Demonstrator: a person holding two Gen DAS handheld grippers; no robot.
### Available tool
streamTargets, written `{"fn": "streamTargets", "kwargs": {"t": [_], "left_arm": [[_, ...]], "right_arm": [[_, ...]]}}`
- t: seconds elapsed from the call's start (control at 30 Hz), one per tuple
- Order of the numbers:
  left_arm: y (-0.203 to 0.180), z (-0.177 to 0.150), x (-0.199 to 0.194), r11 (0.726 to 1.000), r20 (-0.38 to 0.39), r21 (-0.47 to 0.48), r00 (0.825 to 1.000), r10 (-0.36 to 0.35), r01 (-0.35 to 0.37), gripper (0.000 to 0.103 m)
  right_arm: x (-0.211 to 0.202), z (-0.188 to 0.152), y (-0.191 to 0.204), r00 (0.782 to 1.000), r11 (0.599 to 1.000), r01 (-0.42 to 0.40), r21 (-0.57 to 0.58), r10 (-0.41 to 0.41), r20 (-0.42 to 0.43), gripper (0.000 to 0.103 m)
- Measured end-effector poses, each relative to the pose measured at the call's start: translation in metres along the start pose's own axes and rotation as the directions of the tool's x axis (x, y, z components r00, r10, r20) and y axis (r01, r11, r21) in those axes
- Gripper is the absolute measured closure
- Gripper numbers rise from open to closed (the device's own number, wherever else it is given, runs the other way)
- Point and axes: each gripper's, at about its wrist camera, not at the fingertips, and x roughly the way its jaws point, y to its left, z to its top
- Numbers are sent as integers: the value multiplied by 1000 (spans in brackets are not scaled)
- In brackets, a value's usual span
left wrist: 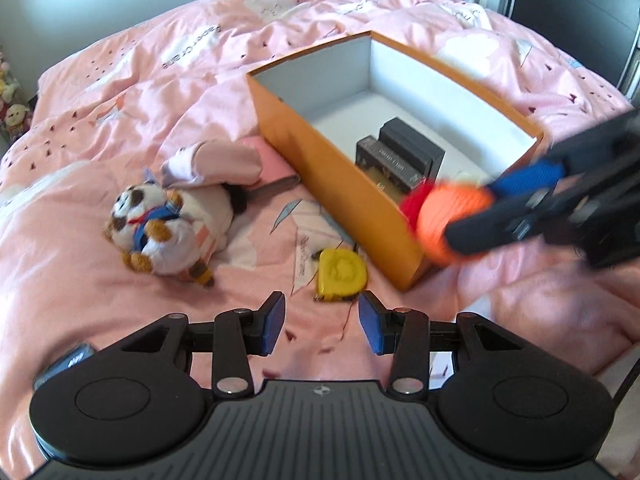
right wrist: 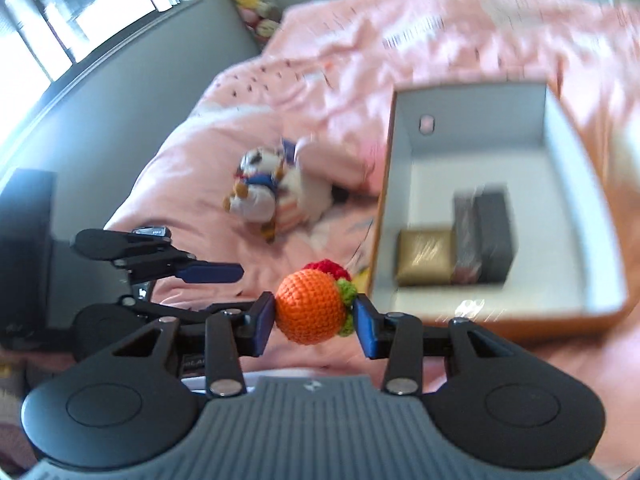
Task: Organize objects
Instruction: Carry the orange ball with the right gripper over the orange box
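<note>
the right gripper [right wrist: 314,314] has its blue fingers [right wrist: 264,320] clamped on a crocheted orange ball [right wrist: 310,308], one pad on each side. the ball carries a green frill and a red knitted cap on its far side, detail only the right wrist view gives; in the left wrist view the ball [left wrist: 452,220] is a blurred orange and red shape held in the air at the near corner of the orange box [left wrist: 340,172], with the right gripper [left wrist: 488,216] reaching in from the right.

the left gripper [left wrist: 322,322] has its fingers [left wrist: 274,320] well apart and holds nothing, hovering over the pink bed cover [left wrist: 120,120]. just beyond its tips, beside the box's near corner, lies a yellow tape measure [left wrist: 340,276]; the right wrist view barely shows it, hidden behind the ball.

the box stands open with a white inside. the right wrist view looks down into it [right wrist: 560,152] and shows a gold packet [right wrist: 424,258] beside two dark boxes [right wrist: 486,236]; the left wrist view shows the dark boxes [left wrist: 400,152] and only a sliver of the gold.

left of the box, on the bed cover, a plush raccoon [left wrist: 160,232] lies against a pale folded cloth [left wrist: 216,162].
</note>
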Motion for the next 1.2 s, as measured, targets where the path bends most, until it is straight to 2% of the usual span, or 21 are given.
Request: {"fn": "streamTargets", "kwargs": {"t": [0.13,0.27,0.43,0.57,0.63,0.67,0.73,0.8,0.93,1.07,1.2], "left_arm": [[1,9,15,999,-16,17,999,-47,47,52],[5,18,40,997,-55,9,996,-72,73,52],[0,25,75,993,-120,82,990,-76,86,52],[-11,24,99,977,-177,197,983,-50,85,52],[-14,24,105,966,-184,240,981,-55,99,50],[-15,25,107,962,-188,249,980,-66,112,46],[-15,27,113,953,-200,268,976,-85,138,41],[-15,28,120,948,-210,279,973,-94,152,40],[-10,32,130,944,-231,271,965,-126,188,40],[-5,34,140,945,-252,245,956,-153,216,40],[-6,36,149,942,-272,231,946,-177,242,37]], "right_arm": [[-18,19,-10,997,975,81,-207,-80,9,58],[-19,33,-32,984,896,128,-425,-168,-59,58],[-8,55,-73,944,807,120,-578,-274,-186,58],[3,65,-91,909,695,6,-719,-303,-286,58],[14,69,-96,881,661,-49,-749,-325,-345,58],[19,70,-98,867,640,-79,-765,-335,-369,58],[33,68,-99,831,599,-145,-788,-359,-426,58],[48,67,-101,794,572,-210,-792,-373,-480,58],[74,66,-104,717,544,-323,-775,-394,-575,58],[95,64,-112,627,536,-402,-742,-429,-650,58],[111,60,-118,560,532,-464,-708,-443,-700,58]]}}
